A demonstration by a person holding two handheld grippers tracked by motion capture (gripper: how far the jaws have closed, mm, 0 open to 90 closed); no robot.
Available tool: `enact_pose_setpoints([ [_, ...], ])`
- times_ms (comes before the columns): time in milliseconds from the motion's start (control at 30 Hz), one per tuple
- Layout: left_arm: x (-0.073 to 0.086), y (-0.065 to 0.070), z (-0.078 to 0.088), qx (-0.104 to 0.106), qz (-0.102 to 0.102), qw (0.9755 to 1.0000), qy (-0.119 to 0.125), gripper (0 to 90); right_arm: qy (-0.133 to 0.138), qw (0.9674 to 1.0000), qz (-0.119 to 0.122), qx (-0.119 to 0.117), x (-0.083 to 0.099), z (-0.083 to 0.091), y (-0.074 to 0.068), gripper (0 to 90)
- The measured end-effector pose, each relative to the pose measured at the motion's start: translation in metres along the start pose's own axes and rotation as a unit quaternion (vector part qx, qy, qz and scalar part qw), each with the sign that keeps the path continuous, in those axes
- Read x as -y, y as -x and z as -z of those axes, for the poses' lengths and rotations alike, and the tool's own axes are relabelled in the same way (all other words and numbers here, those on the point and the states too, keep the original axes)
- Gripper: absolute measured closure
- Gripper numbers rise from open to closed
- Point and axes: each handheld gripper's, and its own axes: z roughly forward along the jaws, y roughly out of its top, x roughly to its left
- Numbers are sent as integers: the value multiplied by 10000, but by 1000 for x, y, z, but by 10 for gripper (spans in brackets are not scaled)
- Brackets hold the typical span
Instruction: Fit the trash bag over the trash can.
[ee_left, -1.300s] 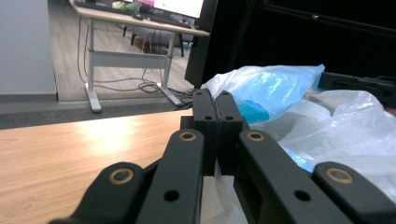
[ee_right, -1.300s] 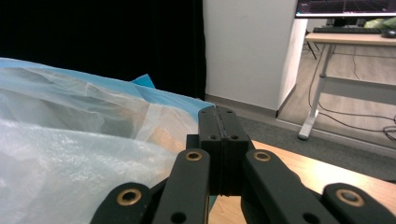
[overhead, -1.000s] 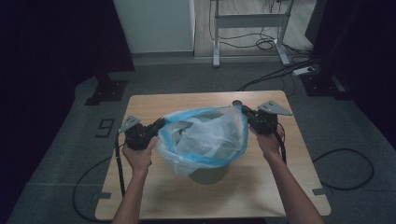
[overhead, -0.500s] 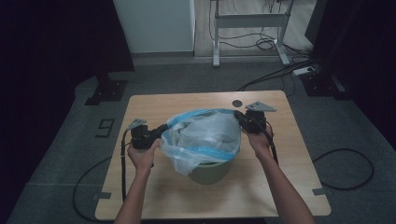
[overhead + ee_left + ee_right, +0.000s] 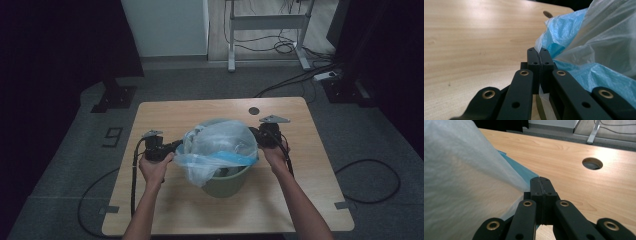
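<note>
A translucent white plastic bag with a blue rim (image 5: 220, 147) sits draped in a round grey-green plastic bin (image 5: 226, 181) at the middle of the light wooden table (image 5: 165, 112). The left gripper (image 5: 176, 146) pinches the bag's left edge, jaws clamped together on the film; the right gripper (image 5: 254, 134) likewise grips its right edge.

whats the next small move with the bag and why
Probably ease both hands a little lower: the left gripper and right gripper pinch opposite edges of the translucent blue-rimmed plastic bag, whose rim is not yet folded over the round green plastic bin.
</note>
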Motion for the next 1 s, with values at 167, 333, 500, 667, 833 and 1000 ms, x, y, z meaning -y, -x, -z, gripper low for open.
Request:
enact_pose_setpoints([
  [167, 4, 0, 1, 69, -26, 10000, -7, 896, -62, 9999, -130, -90, 6, -1, 3, 892],
  [333, 7, -1, 6, 66, -46, 10000, 18, 893, -89, 9998, -96, -154, 10, 4, 4, 891],
  [500, 7, 1, 14, 86, -148, 9996, 222, 885, 609, 9977, -215, 226, 9, 26, 7, 696],
  [667, 7, 3, 17, 77, -245, 9987, 429, 875, 1287, 9899, -449, 377, 3, 62, 12, 566],
  [833, 7, 4, 19, 42, -310, 9983, 493, 874, 1585, 9871, -175, -124, 3, 98, 3, 553],
  [1000, 7, 4, 20, 61, -327, 9981, 515, 874, 1567, 9845, 142, -778, 13, 128, -17, 470],
])
